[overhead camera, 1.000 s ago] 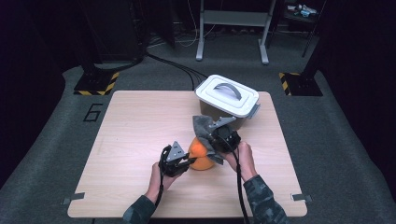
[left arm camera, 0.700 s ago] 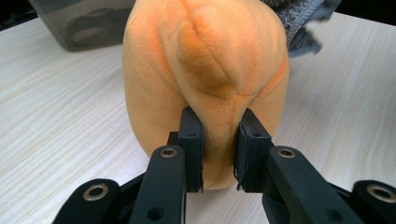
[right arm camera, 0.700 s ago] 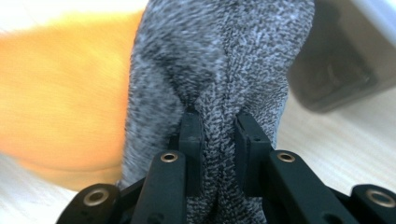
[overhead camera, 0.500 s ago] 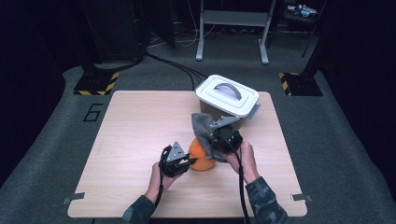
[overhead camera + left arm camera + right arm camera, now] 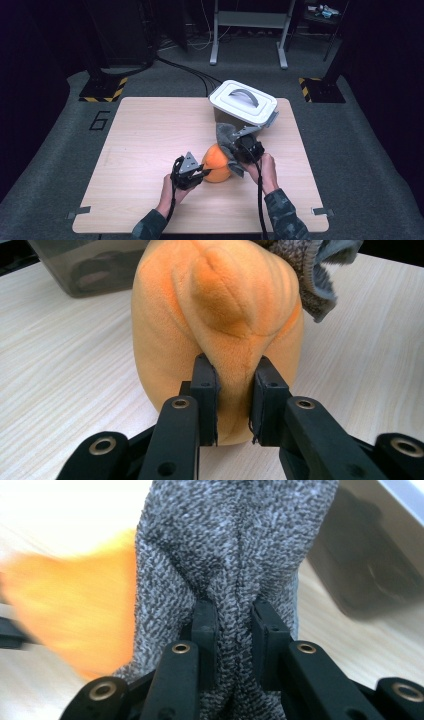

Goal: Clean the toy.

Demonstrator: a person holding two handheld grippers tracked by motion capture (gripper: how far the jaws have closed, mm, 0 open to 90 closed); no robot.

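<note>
Dark grey carpet surrounds the pale wooden surface (image 5: 150, 150), and black stands with yellow-striped feet (image 5: 102, 90) wait behind it. Near the far right edge sits a smoky translucent plastic bin with a white handled lid (image 5: 243, 101), its lid shut. Just in front of it, toward the person, stands a soft orange plush toy with a rounded, ridged body (image 5: 216, 164). The left tool (image 5: 199, 174) is pressed onto a fold low on that toy, its pads squeezing the plush between them, as the left gripper view shows (image 5: 235, 405). The right tool (image 5: 235, 150) pinches a speckled grey knitted cloth (image 5: 226, 134), bunched tight between its pads in the right gripper view (image 5: 235, 645); the cloth hangs against the toy's far right side, between toy and bin. By the look of it, the work is either drawing this knit piece over the toy or peeling it off, and I cannot tell which from these pictures. Most of the orange body lies bare, with the cloth touching only its upper right part, so the job seems well short of finished: the cloth is neither fully on nor laid aside, and the bin remains closed.
</note>
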